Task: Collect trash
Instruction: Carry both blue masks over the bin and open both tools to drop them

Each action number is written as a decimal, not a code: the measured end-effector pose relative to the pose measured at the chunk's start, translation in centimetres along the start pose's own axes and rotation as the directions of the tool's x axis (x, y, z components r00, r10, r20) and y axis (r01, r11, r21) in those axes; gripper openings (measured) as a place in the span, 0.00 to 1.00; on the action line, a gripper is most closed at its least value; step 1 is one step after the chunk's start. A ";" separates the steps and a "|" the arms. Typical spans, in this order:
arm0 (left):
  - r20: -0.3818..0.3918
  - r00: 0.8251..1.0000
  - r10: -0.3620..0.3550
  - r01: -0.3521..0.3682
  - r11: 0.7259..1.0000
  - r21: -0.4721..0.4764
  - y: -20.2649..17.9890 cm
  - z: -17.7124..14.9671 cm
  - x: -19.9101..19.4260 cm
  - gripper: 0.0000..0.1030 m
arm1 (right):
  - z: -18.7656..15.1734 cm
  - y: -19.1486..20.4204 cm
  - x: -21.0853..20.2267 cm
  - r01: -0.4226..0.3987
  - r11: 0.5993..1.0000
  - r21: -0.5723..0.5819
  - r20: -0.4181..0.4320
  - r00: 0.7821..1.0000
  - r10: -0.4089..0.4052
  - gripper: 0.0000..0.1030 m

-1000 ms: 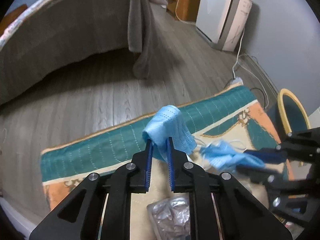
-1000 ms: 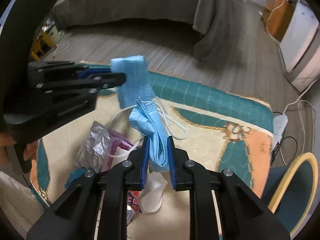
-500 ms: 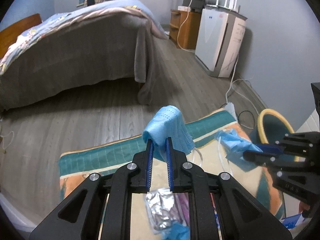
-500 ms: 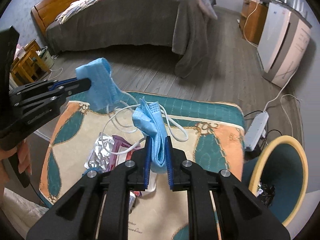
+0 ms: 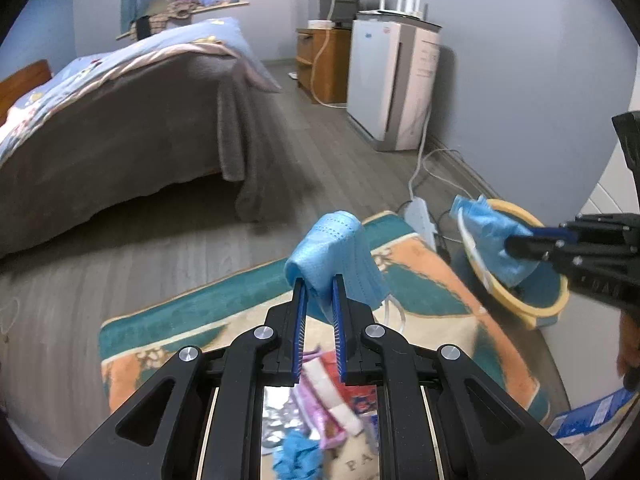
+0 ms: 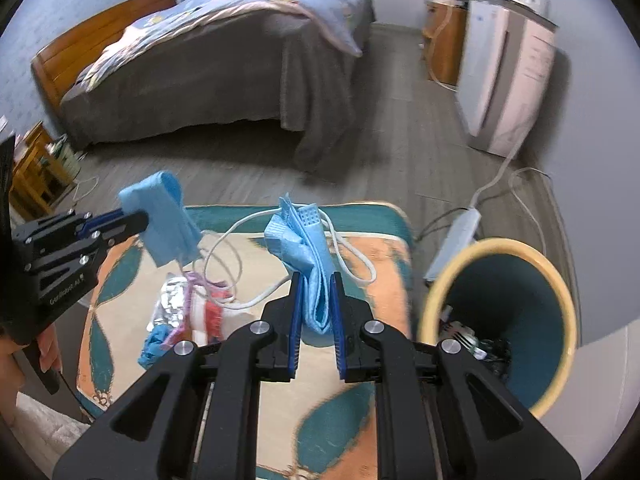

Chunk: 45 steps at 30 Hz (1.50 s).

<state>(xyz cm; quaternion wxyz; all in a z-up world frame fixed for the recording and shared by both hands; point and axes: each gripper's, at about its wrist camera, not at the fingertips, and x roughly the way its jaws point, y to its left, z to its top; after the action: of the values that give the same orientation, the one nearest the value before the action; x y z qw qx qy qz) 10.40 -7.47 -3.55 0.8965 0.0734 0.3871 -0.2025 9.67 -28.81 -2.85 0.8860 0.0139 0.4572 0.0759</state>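
Observation:
My left gripper (image 5: 318, 280) is shut on a blue face mask (image 5: 336, 256) and holds it up over the patterned rug (image 5: 192, 320). It also shows in the right wrist view (image 6: 132, 218) with its mask (image 6: 164, 216). My right gripper (image 6: 315, 280) is shut on a second blue face mask (image 6: 308, 248) with white ear loops, just left of the yellow-rimmed teal trash bin (image 6: 556, 280). In the left wrist view the right gripper (image 5: 520, 242) holds its mask (image 5: 488, 240) over the bin's rim (image 5: 520, 304).
A pile of wrappers and foil (image 6: 188, 308) lies on the rug, also in the left wrist view (image 5: 320, 400). A power strip (image 6: 452, 244) with cables lies by the bin. A bed (image 6: 220, 60) stands behind, a white appliance (image 6: 508, 76) at the right wall.
Both grippers have risen with their masks and swung right. The right gripper's mask has gone from over the rug to the bin's rim. The bin has come much closer in the right wrist view.

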 end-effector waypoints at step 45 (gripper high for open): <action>-0.090 0.965 -0.247 0.255 0.962 0.095 -22.3 1.3 9.7 0.38 | -7.1 -21.3 -0.3 0.227 0.887 0.401 -0.141 0.973 -0.185 0.43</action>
<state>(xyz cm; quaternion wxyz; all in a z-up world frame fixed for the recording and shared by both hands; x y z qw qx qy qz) 7.90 -31.06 -9.15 0.8428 0.0787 0.4163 -0.3319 6.38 -50.25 -8.77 0.8422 0.1492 0.5047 -0.1169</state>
